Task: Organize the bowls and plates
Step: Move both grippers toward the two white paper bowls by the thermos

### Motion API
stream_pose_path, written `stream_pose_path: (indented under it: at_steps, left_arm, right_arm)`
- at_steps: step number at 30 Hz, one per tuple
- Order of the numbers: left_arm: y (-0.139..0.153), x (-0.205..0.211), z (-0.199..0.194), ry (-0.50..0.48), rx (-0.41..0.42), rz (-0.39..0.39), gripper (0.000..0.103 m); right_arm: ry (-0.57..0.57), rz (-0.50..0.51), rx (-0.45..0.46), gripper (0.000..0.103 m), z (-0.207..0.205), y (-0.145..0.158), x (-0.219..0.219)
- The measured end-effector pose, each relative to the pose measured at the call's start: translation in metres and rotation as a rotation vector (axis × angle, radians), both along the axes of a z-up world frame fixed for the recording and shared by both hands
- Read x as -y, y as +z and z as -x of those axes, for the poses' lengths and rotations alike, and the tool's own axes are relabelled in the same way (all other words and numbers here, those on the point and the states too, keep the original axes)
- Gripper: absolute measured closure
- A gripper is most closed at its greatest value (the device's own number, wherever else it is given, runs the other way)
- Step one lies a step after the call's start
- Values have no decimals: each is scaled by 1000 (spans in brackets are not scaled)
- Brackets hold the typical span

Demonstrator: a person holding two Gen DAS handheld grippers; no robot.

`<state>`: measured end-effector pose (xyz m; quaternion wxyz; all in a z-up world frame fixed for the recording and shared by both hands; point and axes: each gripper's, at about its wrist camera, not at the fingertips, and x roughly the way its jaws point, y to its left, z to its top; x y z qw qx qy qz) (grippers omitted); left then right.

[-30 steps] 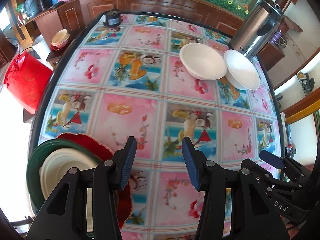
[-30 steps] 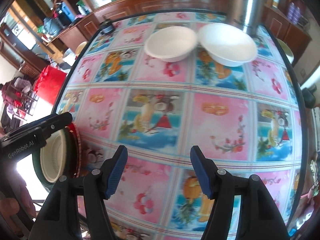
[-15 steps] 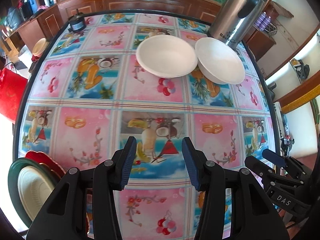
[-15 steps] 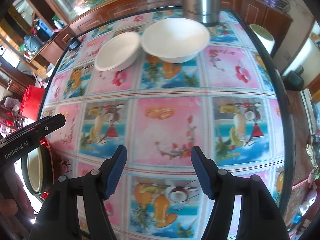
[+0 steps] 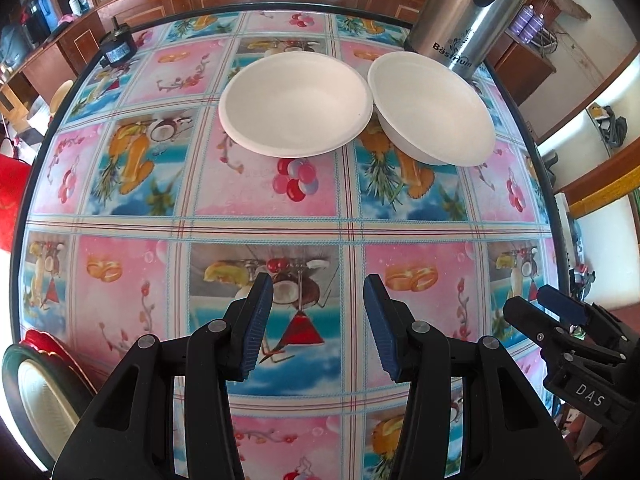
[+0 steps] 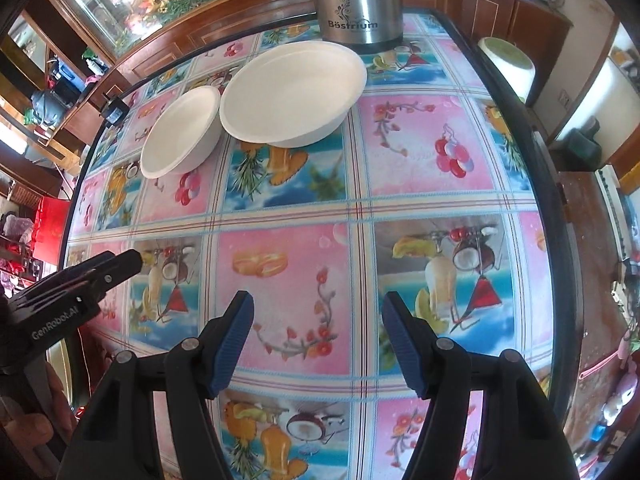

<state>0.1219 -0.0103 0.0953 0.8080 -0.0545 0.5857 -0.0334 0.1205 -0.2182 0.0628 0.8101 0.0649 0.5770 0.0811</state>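
Observation:
Two white bowls stand side by side at the far end of the table: a left bowl [image 5: 294,102] [image 6: 182,136] and a right bowl [image 5: 430,108] [image 6: 292,94], rims nearly touching. A stack of plates [image 5: 36,392], cream on dark green on red, sits at the near left edge. My left gripper [image 5: 318,320] is open and empty, above the tablecloth, facing the bowls. My right gripper [image 6: 318,336] is open and empty, to the right of the left one. Each gripper shows in the other's view, the right in the left wrist view [image 5: 560,320] and the left in the right wrist view [image 6: 80,280].
A steel thermos [image 5: 468,16] [image 6: 356,0] stands just behind the right bowl. A small black object [image 5: 116,50] sits at the far left corner. The table [image 5: 260,208] has a colourful fruit-print cloth and a dark rim. Wooden cabinets lie beyond.
Both grippers have swung right and forward toward the two white bowls, which now look larger and nearer. The plate stack has slid to the left edge of view. Both stay open.

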Motion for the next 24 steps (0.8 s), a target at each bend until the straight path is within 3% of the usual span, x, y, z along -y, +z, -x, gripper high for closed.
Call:
stream_pose_path:
  at_steps: [24]
  left_arm:
    - [-21, 39, -41, 0, -7, -24, 56]
  right_arm:
    - [15, 15, 0, 36, -42, -12, 22]
